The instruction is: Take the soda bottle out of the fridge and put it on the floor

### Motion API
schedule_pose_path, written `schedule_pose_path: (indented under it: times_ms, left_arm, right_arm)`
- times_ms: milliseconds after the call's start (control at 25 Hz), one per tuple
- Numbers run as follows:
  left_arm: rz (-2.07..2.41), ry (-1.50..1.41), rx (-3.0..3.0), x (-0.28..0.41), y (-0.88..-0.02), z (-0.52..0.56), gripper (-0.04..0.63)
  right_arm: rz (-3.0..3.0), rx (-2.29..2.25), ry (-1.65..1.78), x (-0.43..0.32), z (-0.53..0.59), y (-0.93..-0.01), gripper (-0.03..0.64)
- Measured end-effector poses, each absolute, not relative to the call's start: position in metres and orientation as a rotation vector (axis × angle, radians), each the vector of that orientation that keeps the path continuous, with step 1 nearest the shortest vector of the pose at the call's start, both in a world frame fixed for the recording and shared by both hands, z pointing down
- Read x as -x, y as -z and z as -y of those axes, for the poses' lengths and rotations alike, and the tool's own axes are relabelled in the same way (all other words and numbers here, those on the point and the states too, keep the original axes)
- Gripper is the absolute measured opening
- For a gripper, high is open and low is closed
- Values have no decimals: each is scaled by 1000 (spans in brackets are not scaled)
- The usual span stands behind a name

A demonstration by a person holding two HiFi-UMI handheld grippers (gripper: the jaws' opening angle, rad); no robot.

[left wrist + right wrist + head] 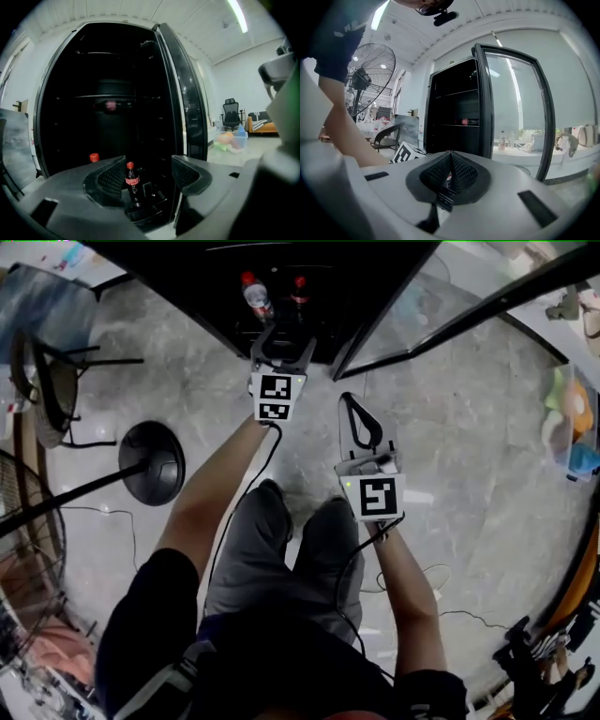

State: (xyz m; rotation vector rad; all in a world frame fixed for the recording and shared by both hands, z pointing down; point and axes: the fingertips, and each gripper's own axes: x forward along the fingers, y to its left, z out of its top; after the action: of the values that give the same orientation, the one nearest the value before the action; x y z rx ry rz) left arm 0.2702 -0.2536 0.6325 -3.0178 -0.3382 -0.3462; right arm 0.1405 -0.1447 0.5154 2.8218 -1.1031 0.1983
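A dark soda bottle with a red cap stands on the bottom of the open black fridge. Left of it stands a clear bottle, also red-capped. My left gripper is at the fridge's front edge, open, pointing inside. In the left gripper view the soda bottle shows between the spread jaws of that gripper, farther in and untouched; the other bottle's cap peeks over the left jaw. My right gripper hangs over the floor nearer me, shut on nothing; in its own view the right gripper has its tips together.
The glass fridge door swings open to the right. A fan base and a chair stand on the floor at left. Cables trail by my legs. A plastic box of toys sits at far right.
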Motion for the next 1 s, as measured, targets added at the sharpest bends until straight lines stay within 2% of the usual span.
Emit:
schedule_pose_path:
  times_ms: [400, 1000]
  left_arm:
    - [300, 419, 2996, -344, -722, 256, 304]
    - [180, 476, 2985, -421, -800, 284, 322]
  right_arm:
    - [1132, -2845, -140, -167, 142, -564, 18]
    - [1208, -2873, -66, -174, 151, -610, 17]
